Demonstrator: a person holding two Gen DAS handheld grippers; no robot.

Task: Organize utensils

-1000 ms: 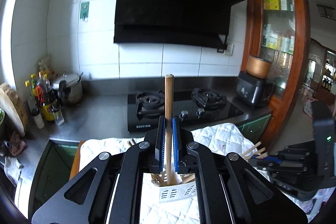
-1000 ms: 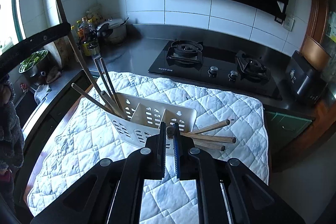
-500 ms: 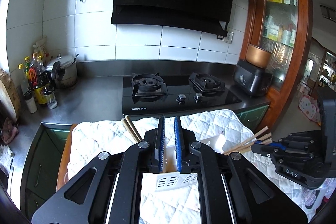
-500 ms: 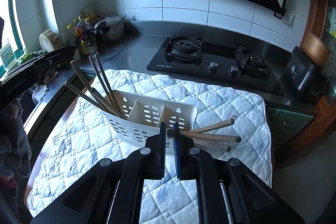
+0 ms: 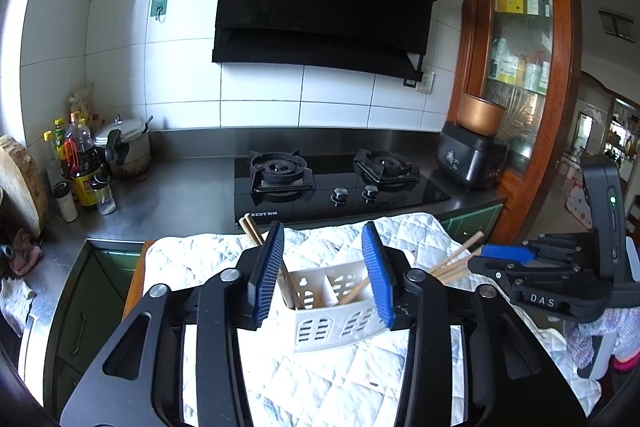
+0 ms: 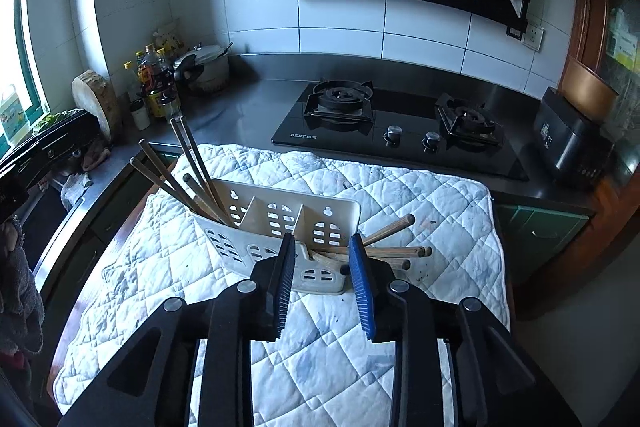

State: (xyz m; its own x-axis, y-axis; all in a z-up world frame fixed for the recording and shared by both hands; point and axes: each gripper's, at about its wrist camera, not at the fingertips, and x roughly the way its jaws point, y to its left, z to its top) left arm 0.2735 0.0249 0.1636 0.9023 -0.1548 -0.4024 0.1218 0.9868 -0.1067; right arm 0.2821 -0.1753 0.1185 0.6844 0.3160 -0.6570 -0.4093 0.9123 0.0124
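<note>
A white slotted utensil holder [image 6: 276, 227] with three compartments stands on a white quilted mat [image 6: 400, 195]. Several dark wooden sticks [image 6: 188, 167] lean out of its left compartment. Several lighter wooden sticks [image 6: 392, 251] lean out of its right compartment. My right gripper [image 6: 322, 281] is open and empty, just in front of the right compartment. In the left wrist view the holder [image 5: 332, 307] sits between the fingers of my left gripper [image 5: 326, 275], which is open and empty. The right gripper [image 5: 560, 279] shows at the right there.
A black gas hob [image 6: 400, 123] lies behind the mat. Bottles [image 6: 156, 87] and a pressure cooker [image 6: 204, 67] stand at the back left. A black appliance [image 6: 568, 143] stands at the right. A wooden block [image 6: 96, 103] leans by the window.
My left gripper let go of the wooden stick into the holder's left compartment and opened. My right gripper opened, leaving its stick in the right compartment, and drew back a little.
</note>
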